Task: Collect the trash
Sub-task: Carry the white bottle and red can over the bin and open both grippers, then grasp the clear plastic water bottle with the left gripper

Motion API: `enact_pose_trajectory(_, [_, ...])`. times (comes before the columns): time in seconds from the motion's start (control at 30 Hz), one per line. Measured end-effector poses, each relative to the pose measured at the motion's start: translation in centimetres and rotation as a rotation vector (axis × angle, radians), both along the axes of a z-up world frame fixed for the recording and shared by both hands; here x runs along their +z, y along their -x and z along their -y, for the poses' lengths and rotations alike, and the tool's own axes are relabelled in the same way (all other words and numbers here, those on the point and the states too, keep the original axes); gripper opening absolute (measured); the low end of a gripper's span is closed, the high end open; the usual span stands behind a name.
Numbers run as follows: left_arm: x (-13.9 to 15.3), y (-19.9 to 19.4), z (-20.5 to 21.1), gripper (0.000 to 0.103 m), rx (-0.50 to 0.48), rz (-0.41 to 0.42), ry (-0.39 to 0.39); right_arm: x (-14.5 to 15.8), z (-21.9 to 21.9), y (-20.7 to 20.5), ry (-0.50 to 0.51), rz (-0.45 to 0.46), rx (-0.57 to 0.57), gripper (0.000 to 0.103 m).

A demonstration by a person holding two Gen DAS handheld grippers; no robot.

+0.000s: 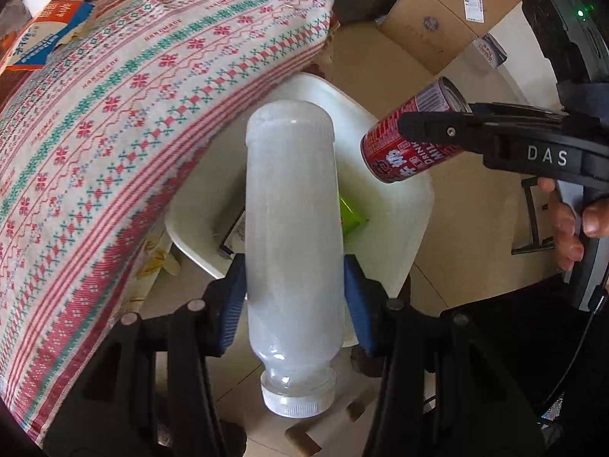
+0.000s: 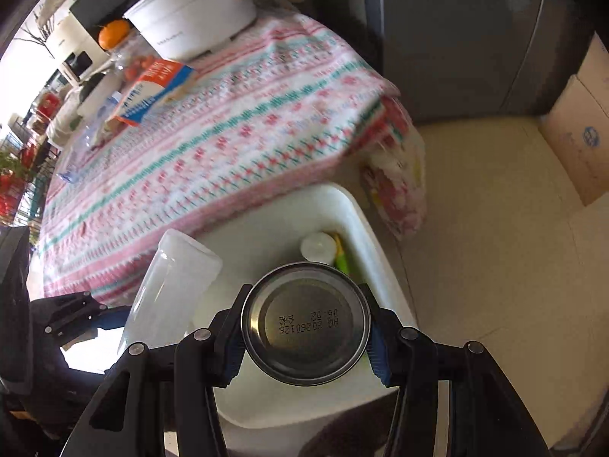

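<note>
Left gripper (image 1: 295,285): mine, about half open, blue pads pressed on both sides of the frosted plastic bottle (image 1: 291,236).
Frosted plastic bottle: held across its body, cap end nearest my camera, base pointing away; it hangs above the white bin (image 1: 396,251).
Right gripper (image 2: 306,329): mine, about half open, clamped on the red drink can (image 2: 306,323) at its sides.
Red drink can: metal end with a printed date code faces my camera; held over the bin.
White bin: on the floor just beside the bench (image 2: 228,144); a green wrapper (image 1: 352,217) and a white cap-like item (image 2: 319,246) lie inside.
Bench: covered by a patterned cloth.
</note>
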State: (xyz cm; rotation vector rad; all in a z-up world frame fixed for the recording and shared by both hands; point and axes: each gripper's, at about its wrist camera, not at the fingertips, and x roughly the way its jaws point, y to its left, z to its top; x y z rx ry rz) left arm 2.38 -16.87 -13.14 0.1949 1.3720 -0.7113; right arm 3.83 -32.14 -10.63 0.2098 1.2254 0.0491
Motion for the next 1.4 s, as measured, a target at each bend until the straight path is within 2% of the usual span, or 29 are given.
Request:
enact_pose_trajectory(0.27, [-1.0, -0.3, 0.8, 0.052, 0.007, 0.045, -0.013, -1.3, 3.1, 1.4, -0.001, -0.039, -0.027, 0.053])
enact_pose_trajectory(0.43, [1.1, -0.9, 0.1, 0.071, 0.028, 0.103, 0.029, -1.4, 3.4, 1.4, -0.005, -0.055, -0.024, 0.053])
enact_pose_trajectory(0.6, [2.4, -2.1, -1.8, 0.075, 0.071, 0.139, 0.041, -1.6, 2.7, 1.0, -0.026, -0.069, -0.015, 0.054])
enact_pose_trajectory(0.67, [2.4, -2.5, -2.8, 0.075, 0.090, 0.139, 0.039, -1.6, 2.5, 0.7, -0.042, -0.080, -0.015, 0.062])
enact_pose_trajectory(0.7, [2.5, -2.3, -3.2, 0.075, 0.098, 0.140, 0.039, -1.5, 2.3, 0.5, -0.045, -0.075, -0.018, 0.068])
enact_pose_trajectory(0.73, [2.6, -2.3, -3.4, 0.075, 0.106, 0.141, 0.037, -1.3, 2.2, 0.5, -0.046, -0.069, -0.020, 0.070])
enact_pose_trajectory(1.07, [3.9, -3.2, -8.1, 0.081, 0.211, 0.180, 0.027, 0.1, 0.9, -0.5, -0.030, -0.037, -0.011, 0.072])
enact_pose_trajectory(1.4, [5.9, -6.5, -12.8, 0.086, 0.373, 0.237, 0.033, 3.0, -3.1, -2.9, 0.004, 0.058, 0.026, 0.081])
